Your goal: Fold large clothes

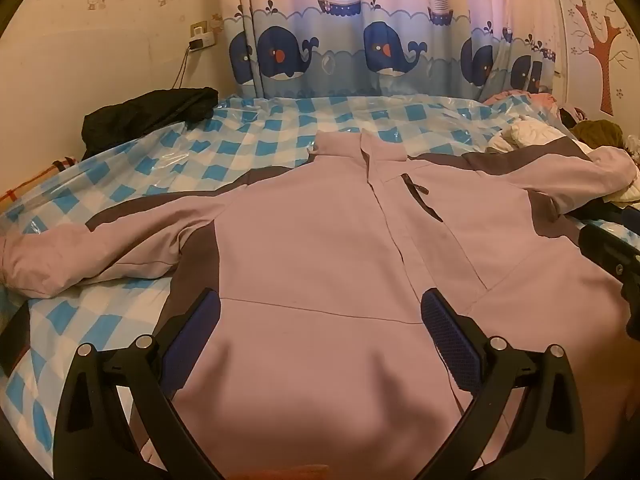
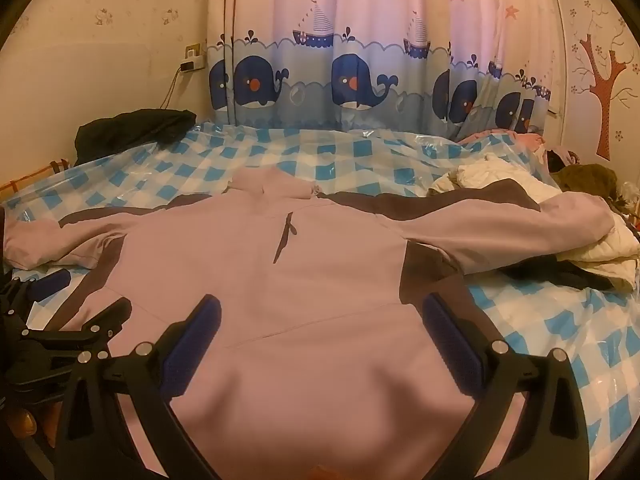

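The lilac jacket (image 1: 312, 248) lies spread front-up on the bed (image 1: 224, 148), collar toward the whale curtain (image 1: 376, 48). Left of the jacket's collar, a black garment (image 1: 148, 116) sits by the wall. The left tool (image 1: 320, 312) is spread wide above the jacket's hem. Beside it, the right tool (image 2: 320, 314) is spread likewise. A white garment (image 2: 492, 176) lies under the jacket's far sleeve.
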{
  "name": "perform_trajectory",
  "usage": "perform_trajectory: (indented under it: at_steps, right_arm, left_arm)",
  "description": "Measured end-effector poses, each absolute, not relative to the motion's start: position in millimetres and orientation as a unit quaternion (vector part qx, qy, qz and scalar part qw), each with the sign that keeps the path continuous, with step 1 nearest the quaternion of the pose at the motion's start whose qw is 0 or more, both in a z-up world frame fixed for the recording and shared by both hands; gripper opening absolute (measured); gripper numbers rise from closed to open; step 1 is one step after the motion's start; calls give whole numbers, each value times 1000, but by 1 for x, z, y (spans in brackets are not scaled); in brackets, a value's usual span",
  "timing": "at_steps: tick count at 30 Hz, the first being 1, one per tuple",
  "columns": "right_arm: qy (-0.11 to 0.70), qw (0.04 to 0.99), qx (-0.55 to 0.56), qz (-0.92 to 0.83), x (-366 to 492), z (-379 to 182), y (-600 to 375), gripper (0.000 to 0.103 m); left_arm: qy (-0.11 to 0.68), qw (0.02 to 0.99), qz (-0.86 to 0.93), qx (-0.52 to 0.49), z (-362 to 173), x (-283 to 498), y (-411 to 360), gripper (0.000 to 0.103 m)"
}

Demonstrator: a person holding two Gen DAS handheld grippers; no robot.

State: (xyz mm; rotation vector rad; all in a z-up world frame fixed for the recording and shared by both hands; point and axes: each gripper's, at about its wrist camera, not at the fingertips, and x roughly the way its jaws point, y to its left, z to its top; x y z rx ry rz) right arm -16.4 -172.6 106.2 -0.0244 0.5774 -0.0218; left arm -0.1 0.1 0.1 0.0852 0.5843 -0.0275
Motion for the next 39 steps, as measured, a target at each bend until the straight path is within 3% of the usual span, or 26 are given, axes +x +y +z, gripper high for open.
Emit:
perform_trajectory:
  at_steps: [39]
  right_arm:
    - [298,954,4,-19,-11,103,-179,97]
  left_arm:
    - [304,952,-14,37,-5,2,2,97]
